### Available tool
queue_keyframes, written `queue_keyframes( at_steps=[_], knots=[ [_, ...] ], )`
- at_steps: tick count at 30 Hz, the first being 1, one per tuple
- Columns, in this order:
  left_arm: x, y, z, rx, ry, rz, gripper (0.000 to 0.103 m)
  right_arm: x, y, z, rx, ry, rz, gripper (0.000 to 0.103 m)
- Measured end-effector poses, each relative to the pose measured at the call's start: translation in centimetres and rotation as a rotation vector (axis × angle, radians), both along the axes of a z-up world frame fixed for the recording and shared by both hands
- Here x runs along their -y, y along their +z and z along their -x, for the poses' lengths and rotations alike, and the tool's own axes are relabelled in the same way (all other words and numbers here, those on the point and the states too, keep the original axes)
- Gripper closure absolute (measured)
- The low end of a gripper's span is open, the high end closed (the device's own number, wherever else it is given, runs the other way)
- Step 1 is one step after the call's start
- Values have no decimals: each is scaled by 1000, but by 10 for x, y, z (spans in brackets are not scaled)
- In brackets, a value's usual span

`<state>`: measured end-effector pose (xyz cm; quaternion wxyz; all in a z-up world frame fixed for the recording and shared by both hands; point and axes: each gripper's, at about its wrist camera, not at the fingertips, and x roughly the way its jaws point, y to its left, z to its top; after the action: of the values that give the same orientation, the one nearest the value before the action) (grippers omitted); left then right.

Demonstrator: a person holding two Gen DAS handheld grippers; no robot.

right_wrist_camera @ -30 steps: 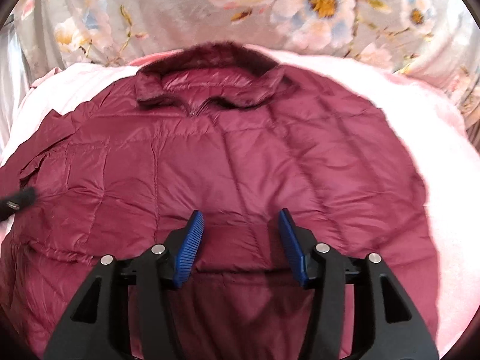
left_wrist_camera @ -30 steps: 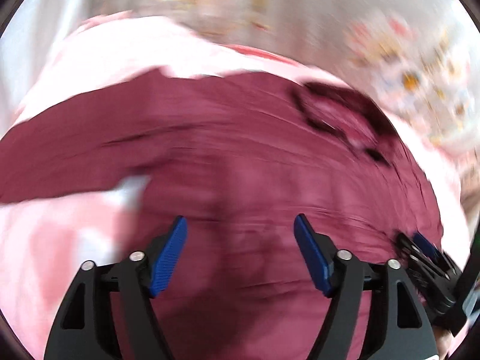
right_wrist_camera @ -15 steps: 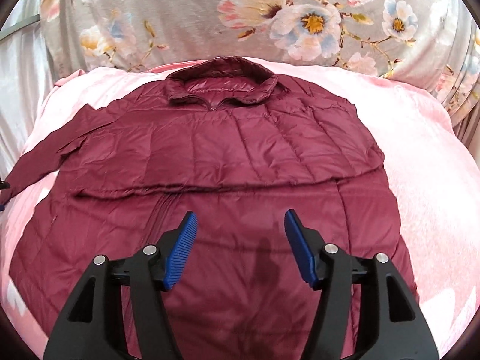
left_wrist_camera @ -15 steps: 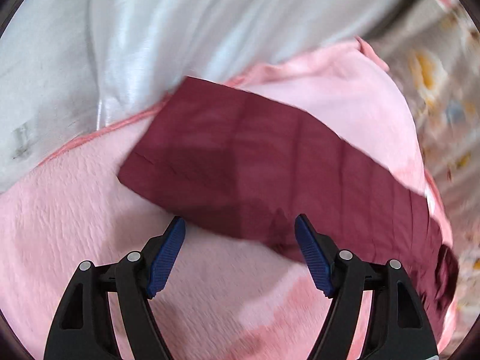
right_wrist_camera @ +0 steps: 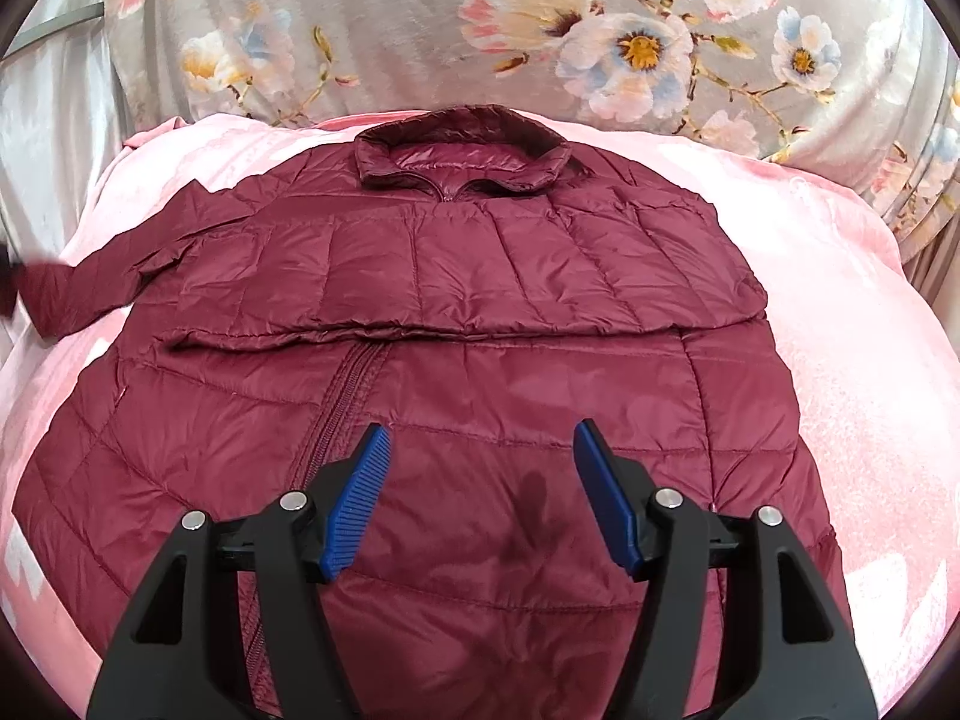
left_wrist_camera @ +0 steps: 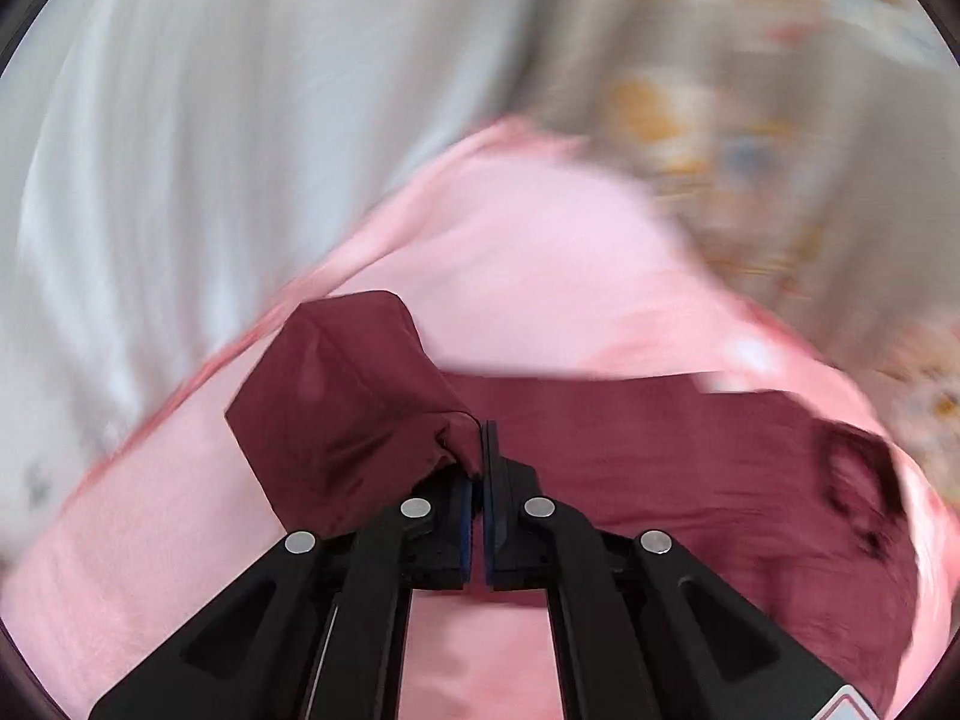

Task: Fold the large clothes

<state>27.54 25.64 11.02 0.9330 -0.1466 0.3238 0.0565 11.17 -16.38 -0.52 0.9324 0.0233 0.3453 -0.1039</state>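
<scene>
A maroon quilted puffer jacket (right_wrist_camera: 456, 396) lies flat on a pink blanket (right_wrist_camera: 852, 324), collar (right_wrist_camera: 462, 150) at the far side, the right sleeve folded across its chest. Its left sleeve (right_wrist_camera: 90, 276) stretches out to the left. My left gripper (left_wrist_camera: 482, 444) is shut on the cuff end of that sleeve (left_wrist_camera: 348, 396) and holds it lifted off the blanket (left_wrist_camera: 540, 276); the jacket body (left_wrist_camera: 690, 462) lies to the right. My right gripper (right_wrist_camera: 480, 456) is open and empty, hovering over the jacket's lower front beside the zipper (right_wrist_camera: 342, 408).
A grey floral curtain (right_wrist_camera: 540, 30) hangs behind the bed. A white satin curtain (left_wrist_camera: 180, 150) hangs at the left side. The left gripper's dark tip shows at the right wrist view's far left edge (right_wrist_camera: 7, 282).
My left gripper has closed on the sleeve cuff and lifted it. My right gripper has pulled back from the jacket, so more of it shows.
</scene>
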Motion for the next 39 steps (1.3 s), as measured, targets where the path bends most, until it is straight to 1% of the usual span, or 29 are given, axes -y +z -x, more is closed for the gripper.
queue_keyframes(
  at_steps=[1,3,4,5,7,9,10,11,12,13,14,15,17,18,21,24,27,28,32,34,35,36,39],
  knots=[
    [21,13,1,27,-50,-11,103,1,-1,0,0,-3,-4,41],
    [91,47,8,102,-214,-37,103,4,-3,0,-1,-13,-13,41],
    [117,56,11,122,-271,-49,103,5,-3,1,-1,-17,-17,41],
    [157,67,19,150,-362,-59,103,7,-4,2,0,-23,-20,41],
    [226,75,31,173,-508,-66,103,10,-4,4,0,-34,-21,41],
    [278,70,42,165,-612,-66,103,17,-4,7,-1,-48,-24,41],
    [303,64,46,161,-657,-68,100,20,-4,9,0,-56,-23,41],
    [333,54,52,151,-702,-71,95,25,-4,12,1,-68,-23,41],
    [352,43,55,136,-734,-70,81,29,-3,14,1,-78,-27,41],
    [368,32,59,115,-765,-68,65,35,-3,17,4,-88,-34,41],
    [385,18,62,85,-783,-63,59,40,-2,19,7,-95,-41,41],
    [392,8,63,67,-787,-56,53,44,-1,22,9,-102,-48,40],
    [396,-4,65,41,-812,-38,46,53,2,25,20,-114,-57,39],
    [391,-8,65,33,-815,-37,41,58,5,26,27,-118,-62,38],
    [365,-11,63,30,-773,-35,36,68,14,21,49,-115,-80,37],
    [316,-16,39,-2,-671,-15,34,79,26,6,80,-100,-115,31],
    [261,-25,7,-51,-526,5,35,86,34,-17,88,-78,-154,29],
    [239,-31,-6,-78,-462,23,35,87,35,-25,83,-75,-167,28],
    [185,-52,-36,-152,-332,98,35,86,36,-57,62,-56,-234,28],
    [168,-64,-46,-185,-282,130,35,76,36,-65,60,-28,-231,26],
    [161,-70,-49,-197,-274,141,35,67,35,-70,58,-8,-216,25],
    [158,-75,-52,-210,-267,149,35,61,33,-73,53,5,-202,21],
    [158,-88,-61,-251,-260,159,35,44,21,-88,14,32,-118,20]
  ],
)
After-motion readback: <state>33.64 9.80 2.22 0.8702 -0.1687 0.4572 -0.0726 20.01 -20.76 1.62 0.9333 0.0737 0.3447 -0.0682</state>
